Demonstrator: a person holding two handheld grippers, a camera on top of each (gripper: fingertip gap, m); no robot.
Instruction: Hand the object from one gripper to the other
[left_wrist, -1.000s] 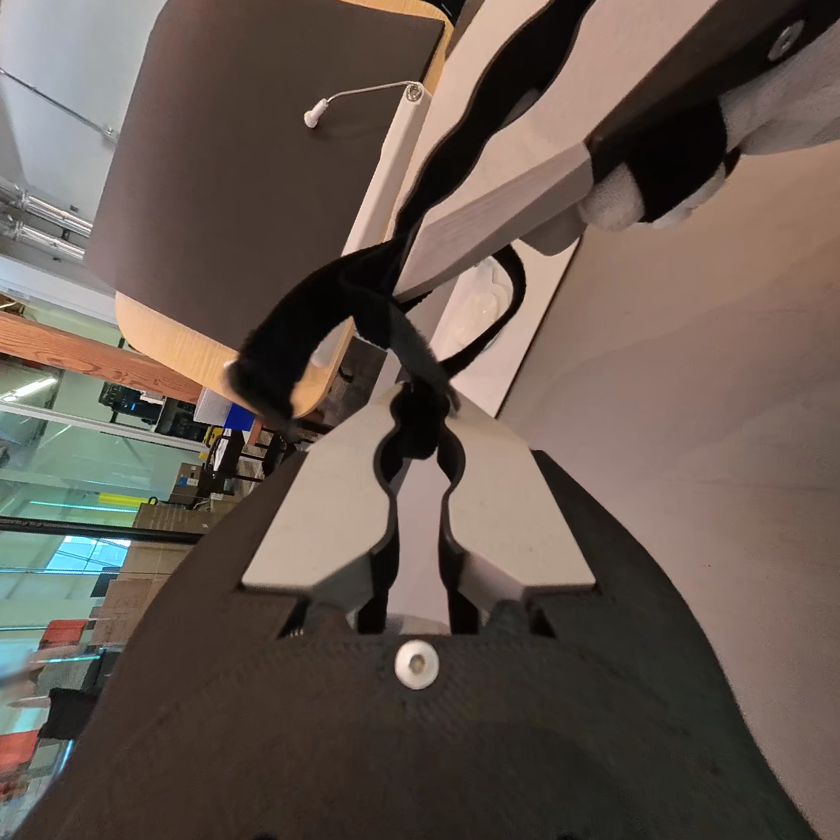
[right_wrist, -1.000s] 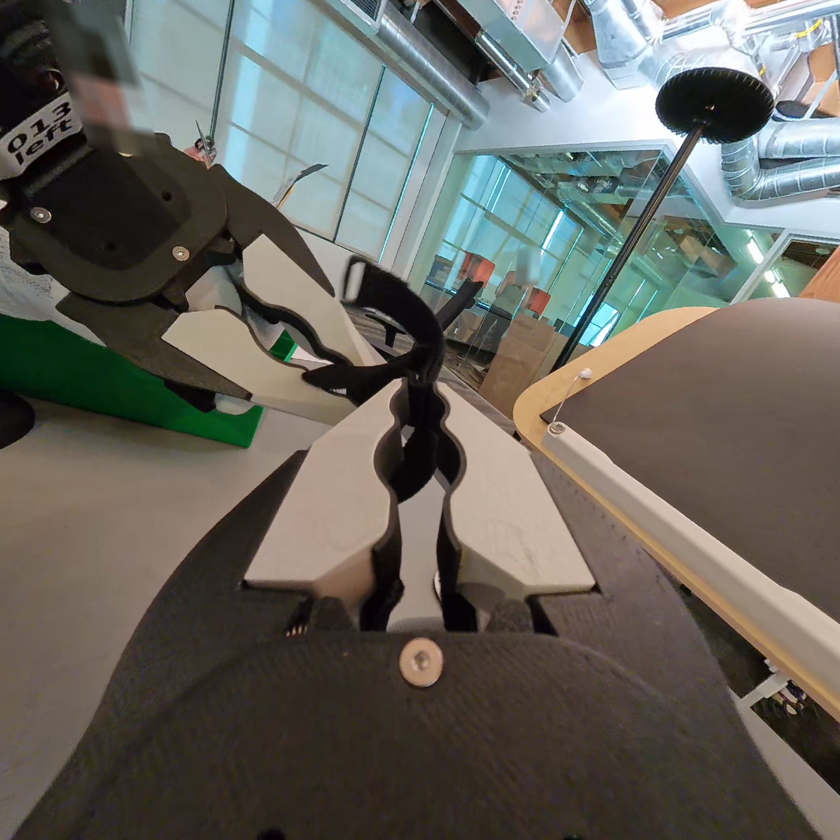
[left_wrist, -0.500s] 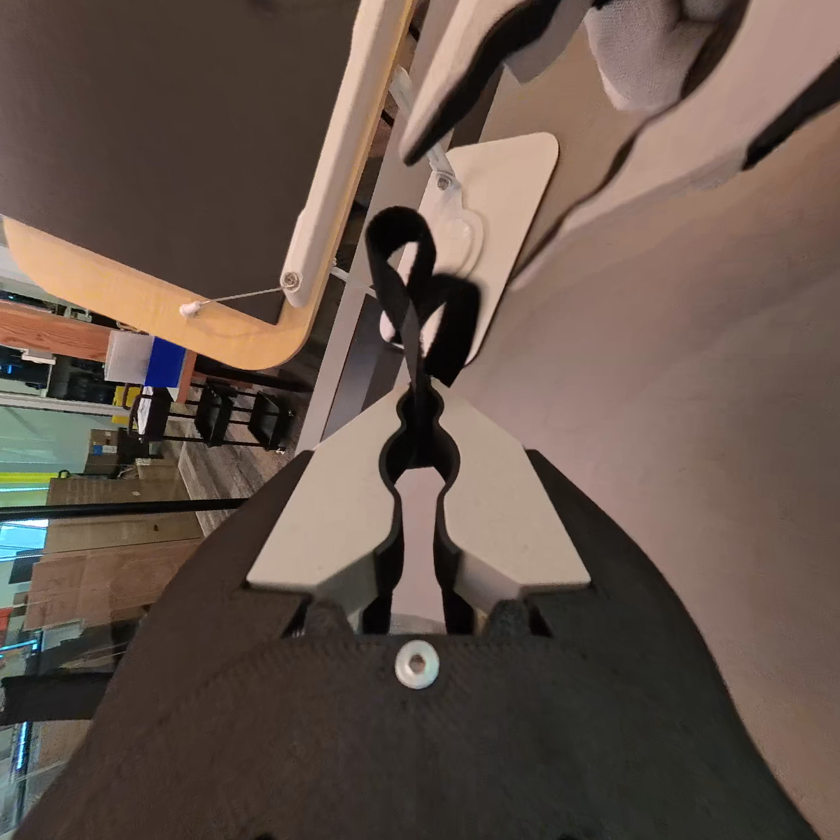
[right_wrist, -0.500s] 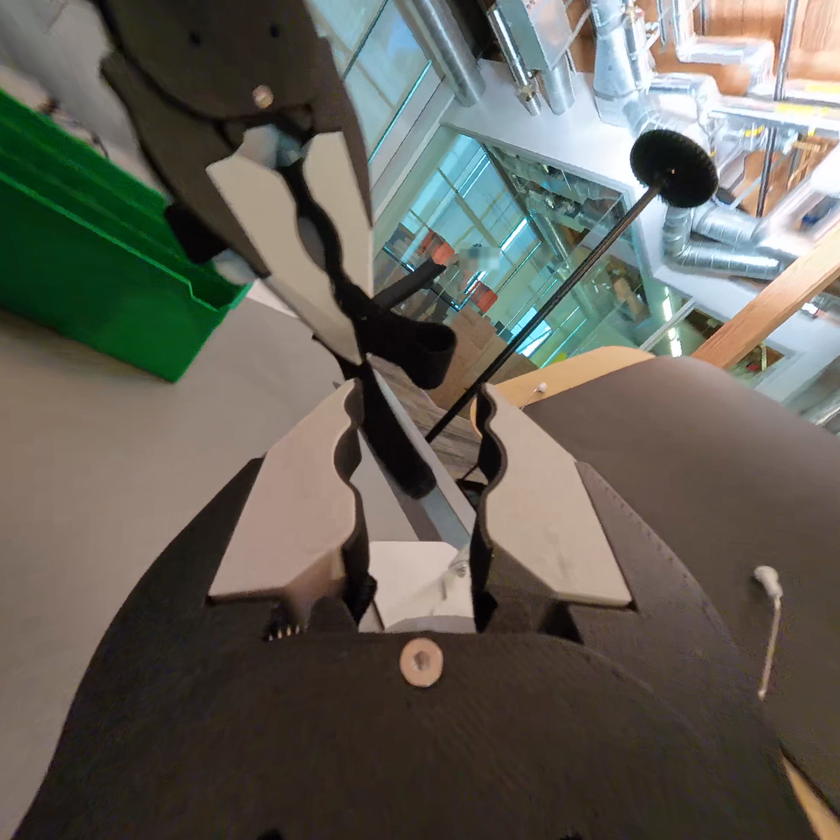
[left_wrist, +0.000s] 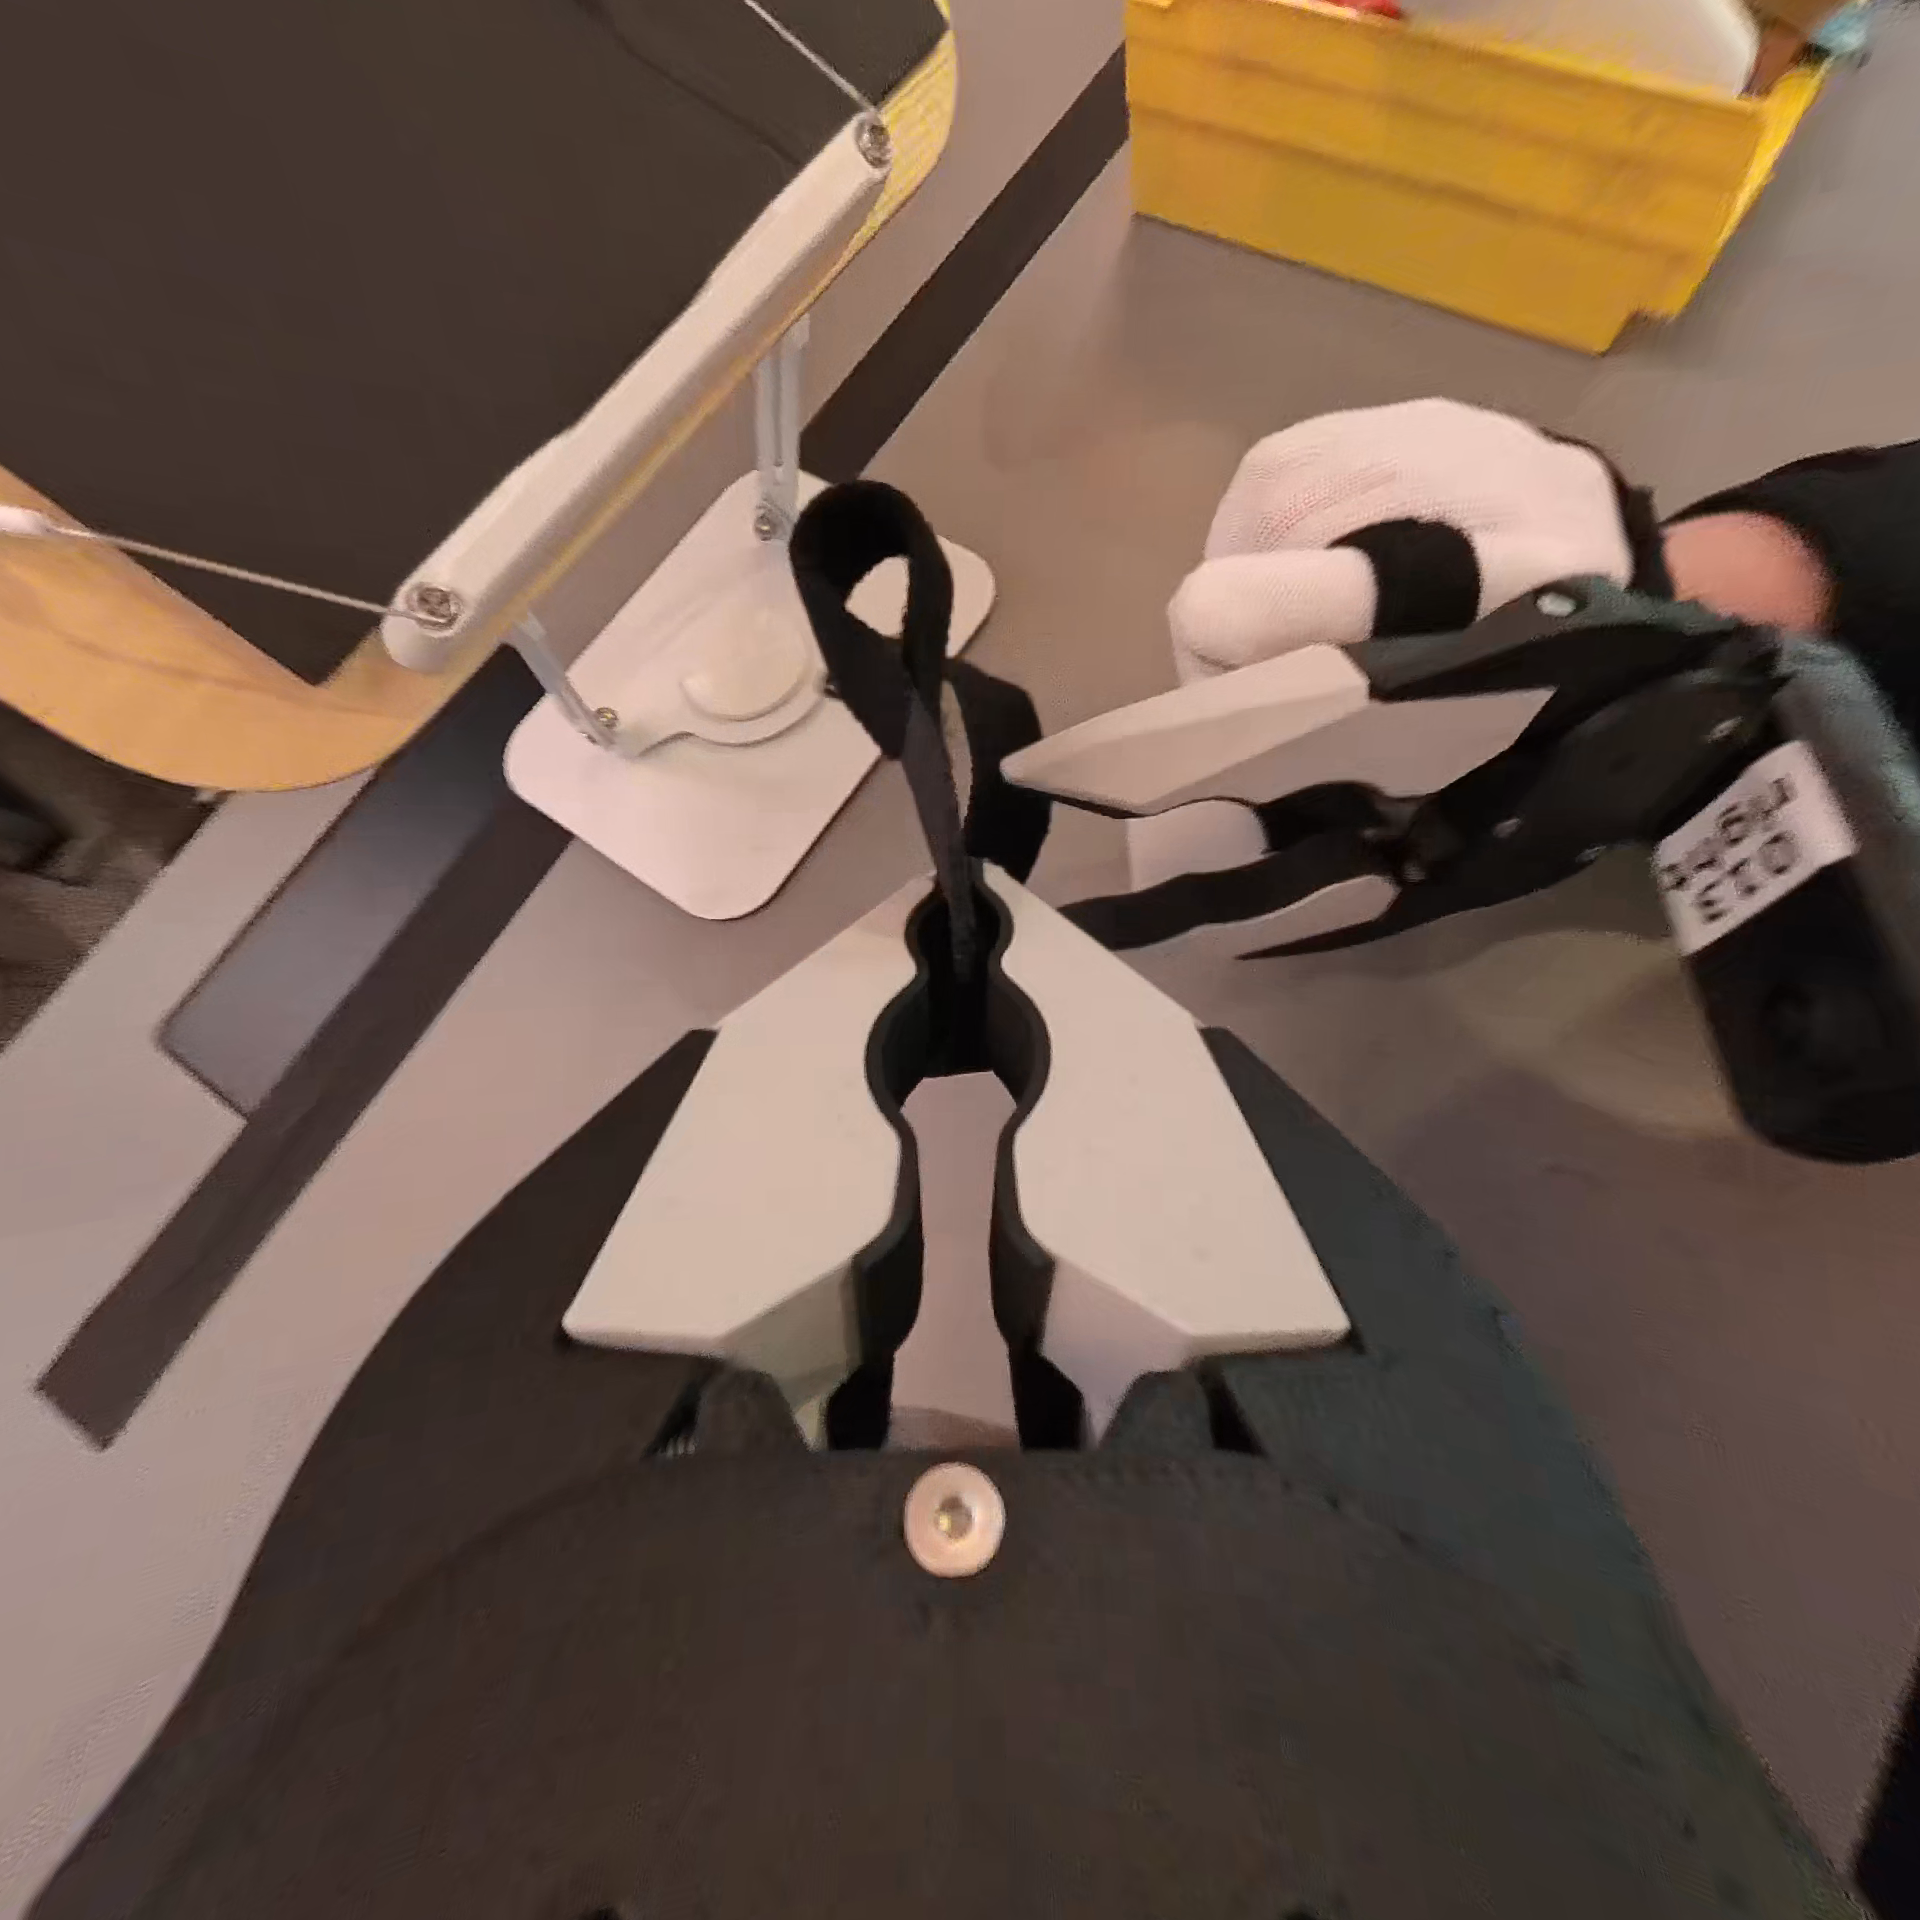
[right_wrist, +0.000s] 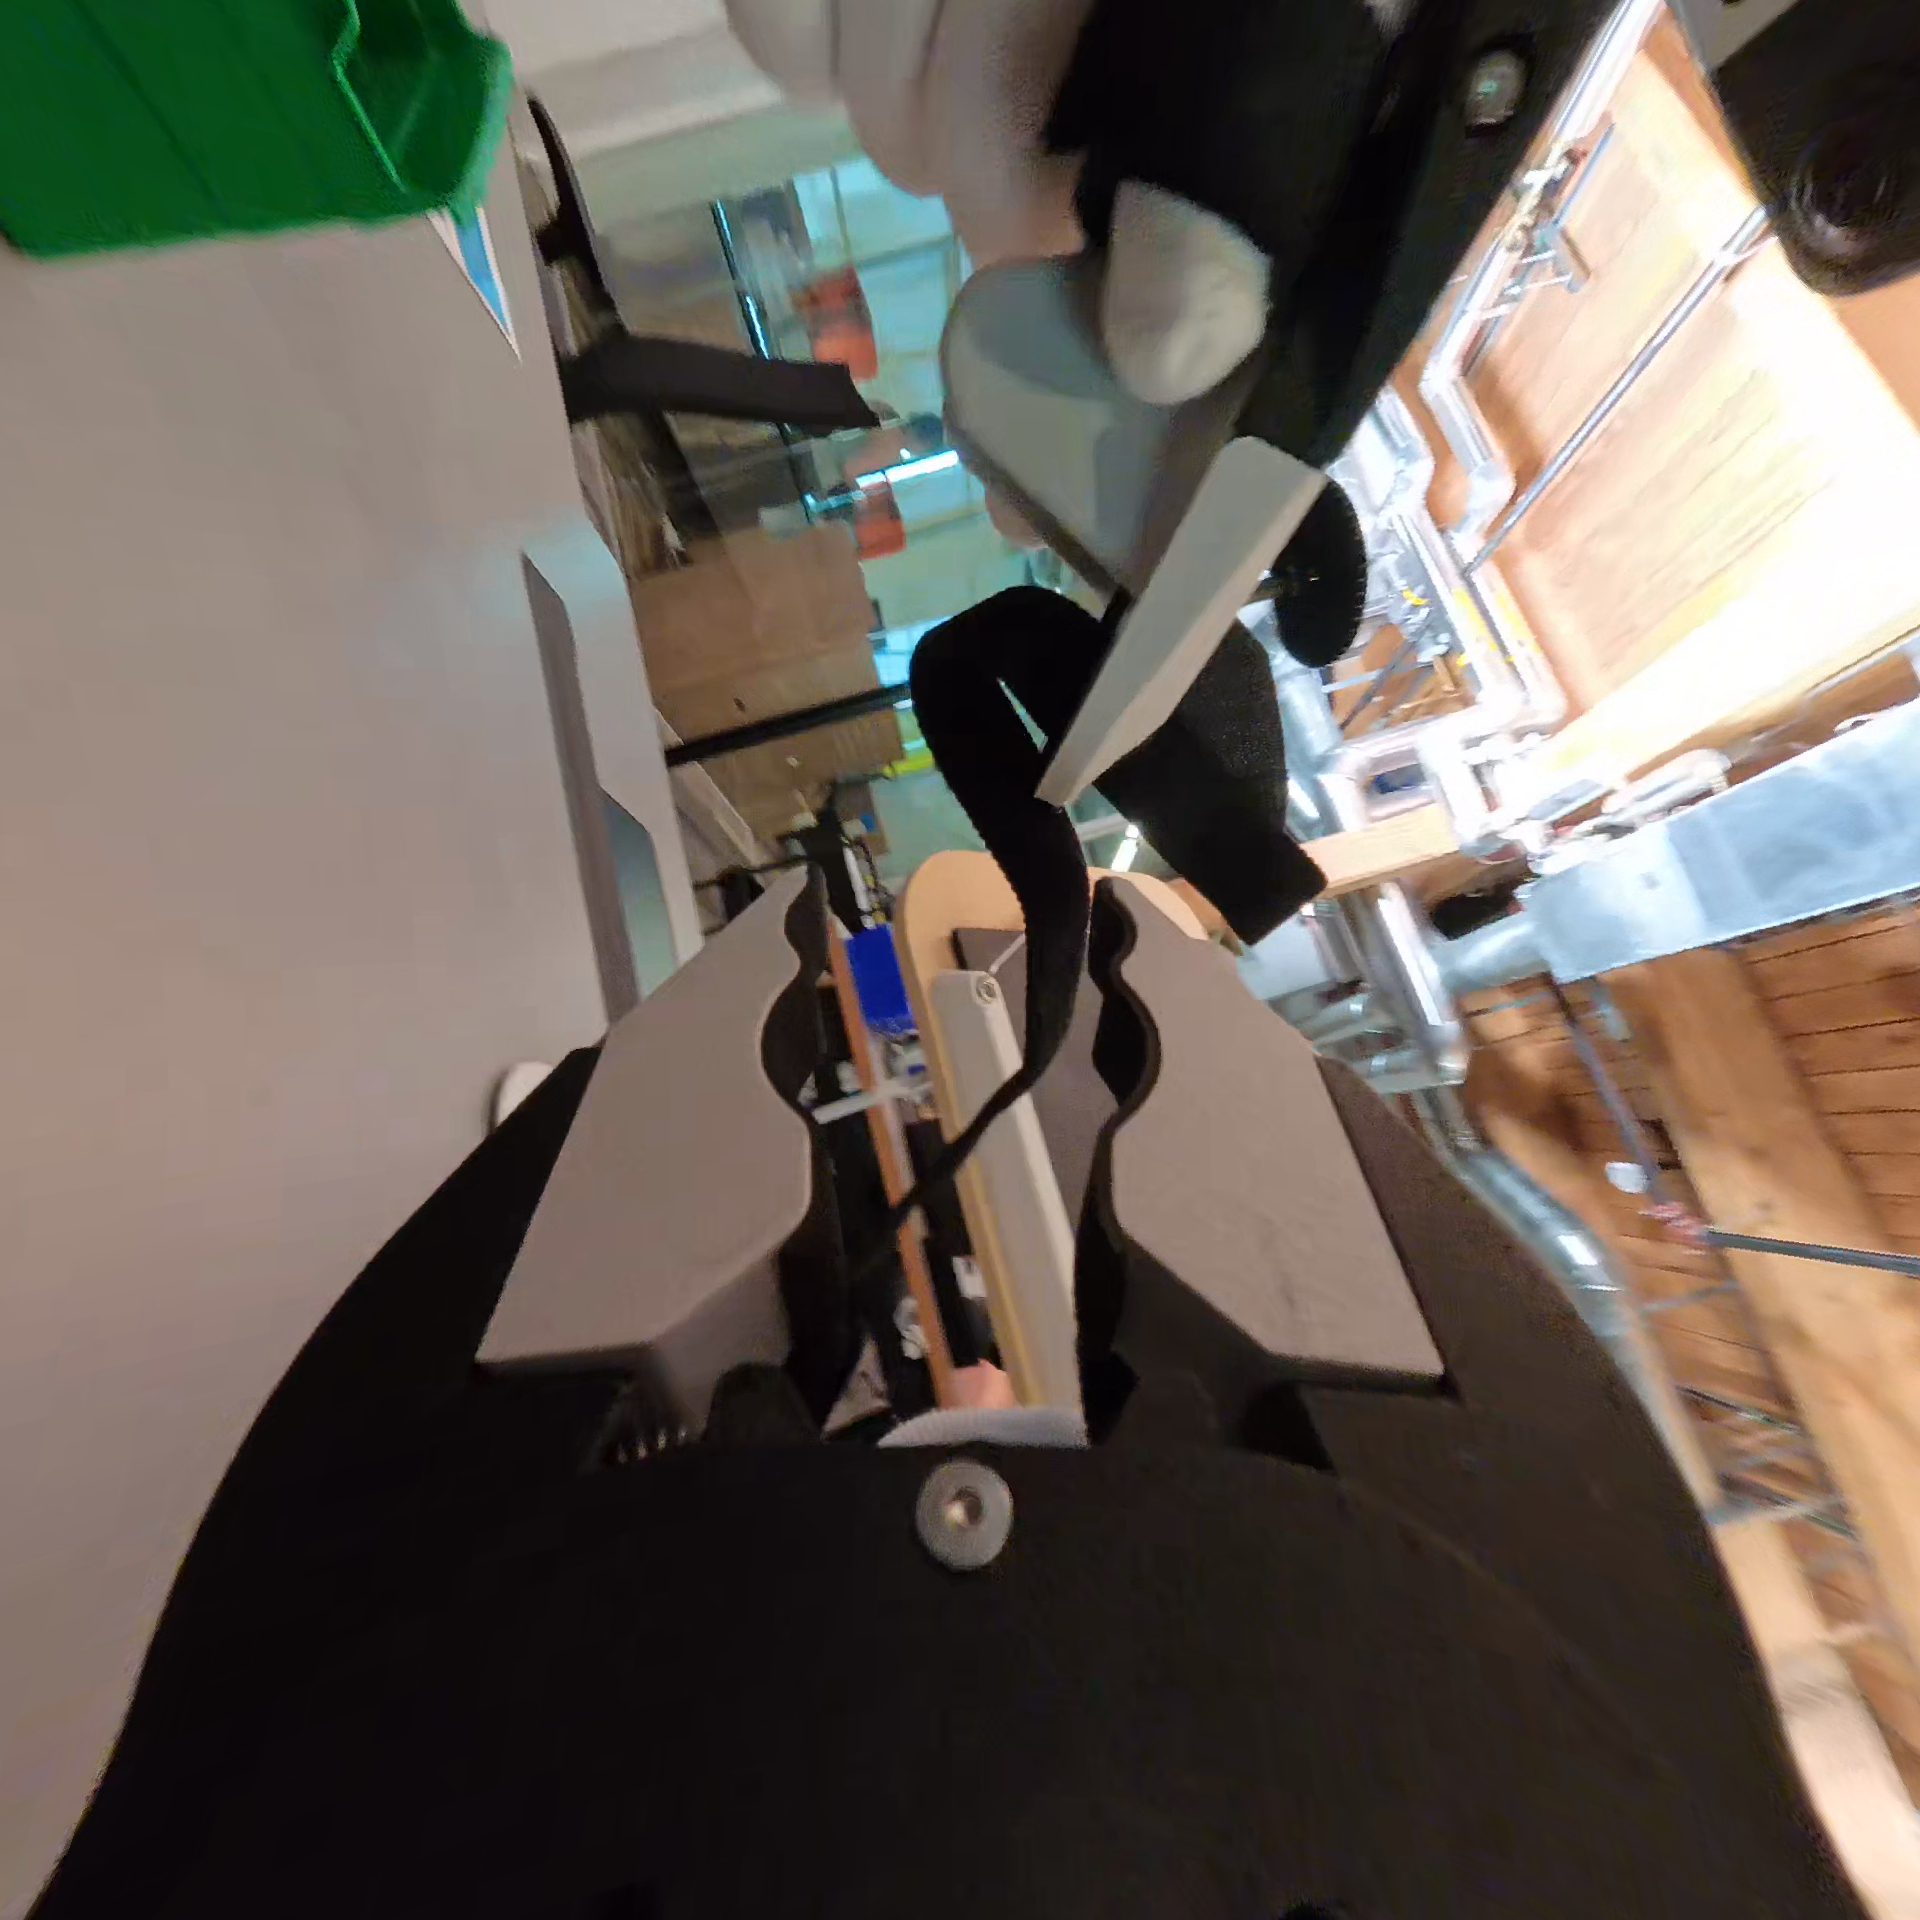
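Observation:
My left gripper (left_wrist: 961, 894) is shut on a black fabric strap (left_wrist: 914, 717). The strap's loop stands up above the closed fingertips. My right gripper (left_wrist: 1039, 842) reaches in from the right of the left wrist view with its jaws apart, in a white-gloved hand (left_wrist: 1382, 520). In the right wrist view my right gripper (right_wrist: 956, 888) is open. The strap (right_wrist: 997, 748) hangs down between its fingers, close to the right one, and neither pad presses on it. A finger (right_wrist: 1174, 623) of my left gripper pinches the strap just above.
A yellow bin (left_wrist: 1403, 156) stands at the back of the grey table (left_wrist: 1351, 1143). A green bin (right_wrist: 208, 104) is on the other side. A white stand base (left_wrist: 707, 769) and a dark panel with a wooden edge (left_wrist: 312, 208) lie close behind the strap. The tips of both grippers are at nearly the same place. The white stand base (left_wrist: 707, 769) is about equally far from each gripper, around 25 centimetres.
My right gripper opened and let go of the strap. My left gripper closed on it and now holds it alone. Both grippers turned and shifted, staying close together.

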